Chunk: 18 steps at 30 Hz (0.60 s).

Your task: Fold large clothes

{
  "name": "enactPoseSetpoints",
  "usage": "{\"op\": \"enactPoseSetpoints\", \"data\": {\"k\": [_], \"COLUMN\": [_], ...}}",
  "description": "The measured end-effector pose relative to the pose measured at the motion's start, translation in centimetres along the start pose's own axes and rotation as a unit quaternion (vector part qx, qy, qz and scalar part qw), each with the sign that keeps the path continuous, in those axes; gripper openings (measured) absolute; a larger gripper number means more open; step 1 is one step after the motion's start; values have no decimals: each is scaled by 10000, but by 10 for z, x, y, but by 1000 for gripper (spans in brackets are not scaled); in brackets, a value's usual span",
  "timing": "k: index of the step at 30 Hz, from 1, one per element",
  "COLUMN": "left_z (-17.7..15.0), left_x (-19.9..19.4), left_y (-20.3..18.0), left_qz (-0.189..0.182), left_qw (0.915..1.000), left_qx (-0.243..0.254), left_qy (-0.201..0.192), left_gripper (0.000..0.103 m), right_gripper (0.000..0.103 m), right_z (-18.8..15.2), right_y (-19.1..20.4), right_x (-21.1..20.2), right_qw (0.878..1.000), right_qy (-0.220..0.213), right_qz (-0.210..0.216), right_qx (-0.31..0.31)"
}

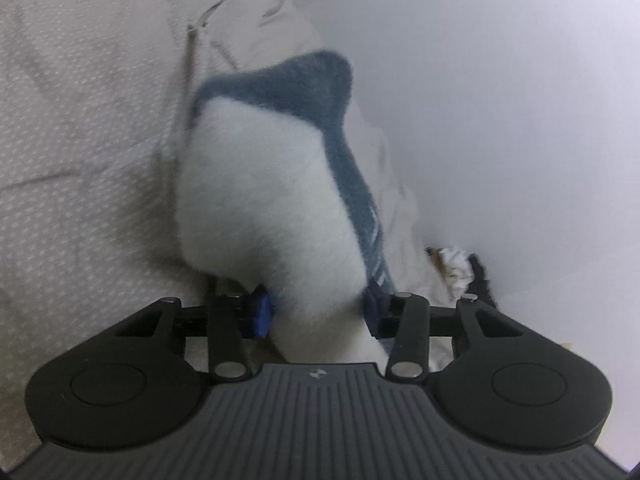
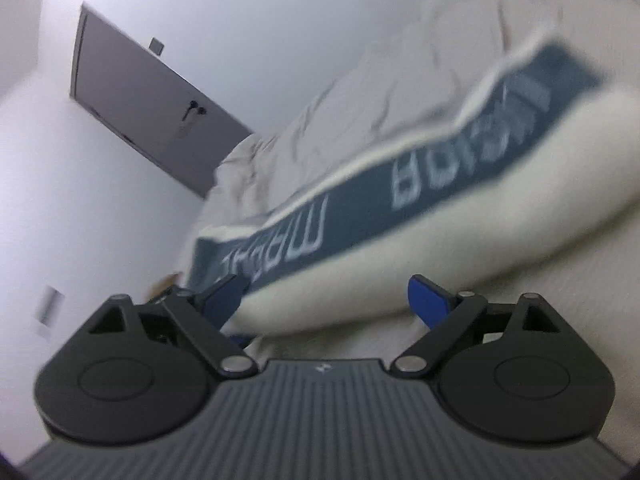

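The garment [image 1: 260, 184] is thick white fleece with a blue-grey band carrying pale lettering. In the left wrist view a bunched fold of it rises from between my left gripper's [image 1: 318, 314] blue pads [image 1: 262, 316], which press on it from both sides. In the right wrist view the same garment [image 2: 400, 248] lies folded in a long roll across the bed, band side up. My right gripper [image 2: 326, 300] stands wide open at its near edge. The right pad [image 2: 428, 304] is clear of the cloth, and the left one sits at the band's end.
A creased pale bed sheet [image 1: 80, 160] covers the bed under the garment [image 2: 400, 92]. A white wall [image 1: 500, 120] runs close along the right side. A crumpled white item [image 1: 456, 264] and something dark lie at its foot. A grey door [image 2: 148, 112] is in the far wall.
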<state>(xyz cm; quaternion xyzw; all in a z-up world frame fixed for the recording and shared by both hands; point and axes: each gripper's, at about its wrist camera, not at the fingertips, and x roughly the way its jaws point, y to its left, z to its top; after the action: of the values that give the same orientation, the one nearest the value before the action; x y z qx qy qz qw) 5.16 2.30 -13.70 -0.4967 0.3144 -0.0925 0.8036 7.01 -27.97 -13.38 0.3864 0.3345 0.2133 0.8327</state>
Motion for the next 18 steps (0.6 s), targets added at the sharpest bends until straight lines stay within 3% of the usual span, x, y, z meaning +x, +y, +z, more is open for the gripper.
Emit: {"op": "enactPoseSetpoints", "data": {"k": [3, 10, 12, 14, 18], "left_z": [3, 12, 11, 6, 2], "left_x": [-3, -11, -11, -11, -4], "left_y": [-1, 12, 17, 19, 26], "left_qz": [-129, -152, -142, -44, 62], "left_qw": [9999, 9995, 9991, 9988, 9975], "left_qx": [-37, -269, -405, -485, -694], "left_qy": [-14, -7, -4, 36, 108], "left_gripper": [49, 49, 53, 65, 78], "right_gripper": [92, 92, 92, 92, 93], "right_z": [1, 12, 15, 19, 22], "right_y": [-27, -93, -102, -105, -107], "right_x": [16, 12, 5, -1, 4], "right_qw": [9947, 9599, 9491, 9447, 9440], "right_qy": [148, -661, -994, -1281, -1316], "right_qz": [278, -78, -97, -235, -339], "right_qx": [981, 2724, 2988, 3010, 3008]}}
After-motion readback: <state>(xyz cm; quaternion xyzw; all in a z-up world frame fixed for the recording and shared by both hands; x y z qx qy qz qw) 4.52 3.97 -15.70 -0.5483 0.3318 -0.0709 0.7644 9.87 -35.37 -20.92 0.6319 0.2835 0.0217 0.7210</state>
